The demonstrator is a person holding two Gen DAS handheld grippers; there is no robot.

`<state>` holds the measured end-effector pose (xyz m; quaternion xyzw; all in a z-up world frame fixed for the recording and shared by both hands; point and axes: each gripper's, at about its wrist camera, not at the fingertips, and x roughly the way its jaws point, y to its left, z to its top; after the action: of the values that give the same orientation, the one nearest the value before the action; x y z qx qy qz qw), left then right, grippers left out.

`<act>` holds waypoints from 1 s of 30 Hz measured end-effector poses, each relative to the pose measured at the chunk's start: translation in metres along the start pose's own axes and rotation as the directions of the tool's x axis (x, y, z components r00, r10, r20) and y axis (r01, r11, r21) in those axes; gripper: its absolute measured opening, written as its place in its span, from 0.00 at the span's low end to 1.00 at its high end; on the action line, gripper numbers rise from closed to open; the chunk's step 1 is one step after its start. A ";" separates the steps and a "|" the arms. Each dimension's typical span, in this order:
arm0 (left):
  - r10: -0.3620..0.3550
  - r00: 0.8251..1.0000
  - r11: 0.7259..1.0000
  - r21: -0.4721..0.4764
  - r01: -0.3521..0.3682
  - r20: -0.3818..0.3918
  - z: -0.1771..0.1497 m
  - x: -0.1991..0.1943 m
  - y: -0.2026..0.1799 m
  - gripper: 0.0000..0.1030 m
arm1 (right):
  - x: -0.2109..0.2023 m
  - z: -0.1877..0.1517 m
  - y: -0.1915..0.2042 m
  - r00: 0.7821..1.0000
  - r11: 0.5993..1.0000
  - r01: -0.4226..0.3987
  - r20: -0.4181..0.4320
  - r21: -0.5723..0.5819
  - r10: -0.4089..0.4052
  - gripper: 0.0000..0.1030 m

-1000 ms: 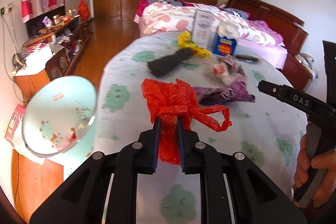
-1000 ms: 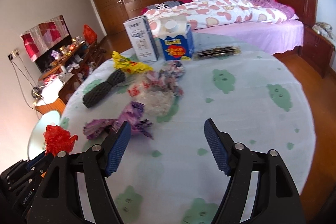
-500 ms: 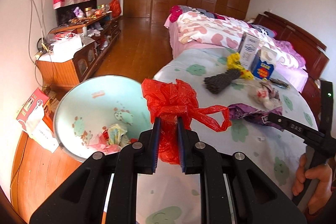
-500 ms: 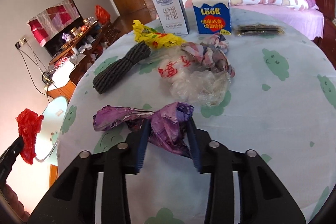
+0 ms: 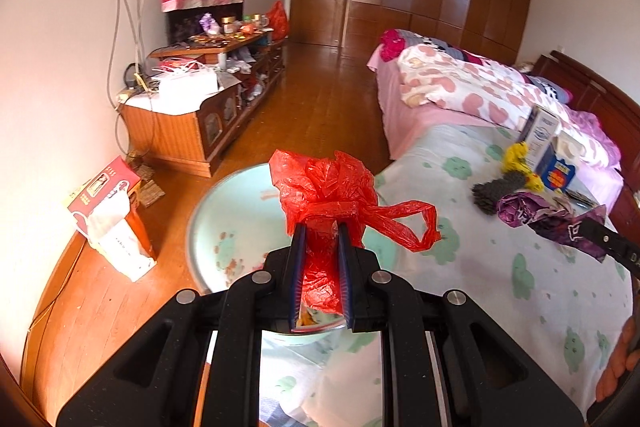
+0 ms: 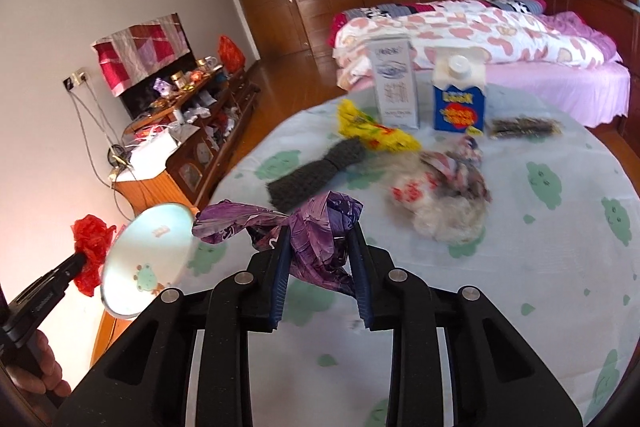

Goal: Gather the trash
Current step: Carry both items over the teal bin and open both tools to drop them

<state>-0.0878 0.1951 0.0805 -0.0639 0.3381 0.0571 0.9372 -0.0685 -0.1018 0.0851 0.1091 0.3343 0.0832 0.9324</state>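
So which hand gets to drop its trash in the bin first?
Probably the left. The left gripper holds the red bag right over the bin; the right gripper holds the purple bag over the table.

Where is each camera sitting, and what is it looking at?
Left wrist: sits on the left claw, looking over the red bag it grips, down at the bin; the right hand shows.
Right wrist: sits on the right claw, looking across the table over its purple bag; the left hand shows.
Shared: both bags, bin, table, bed.
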 end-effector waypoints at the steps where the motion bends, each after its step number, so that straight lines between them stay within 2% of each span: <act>1: 0.010 1.000 1.000 -0.006 -0.010 0.000 0.001 0.000 0.004 0.15 | 0.000 0.002 0.006 1.000 1.000 -0.004 0.001 -0.012 0.004 0.28; 8: 0.077 0.997 0.996 -0.034 -0.078 -0.009 0.009 0.007 0.026 0.15 | 0.017 0.002 0.065 1.000 0.992 -0.008 0.013 -0.123 0.009 0.28; 17: 0.086 0.996 0.995 -0.042 -0.087 -0.038 0.012 0.027 0.040 0.15 | 0.053 -0.003 0.136 1.000 0.965 0.010 0.007 -0.262 -0.009 0.28; 30: 0.103 0.988 0.992 -0.066 -0.111 -0.115 0.002 0.057 0.054 0.15 | 0.102 -0.008 0.180 0.998 0.939 -0.002 -0.064 -0.344 -0.021 0.29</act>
<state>-0.0514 0.2520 0.0415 -0.0825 0.3907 0.1156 0.9095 -0.0103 0.0959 0.0635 -0.0600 0.3460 0.1394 0.9259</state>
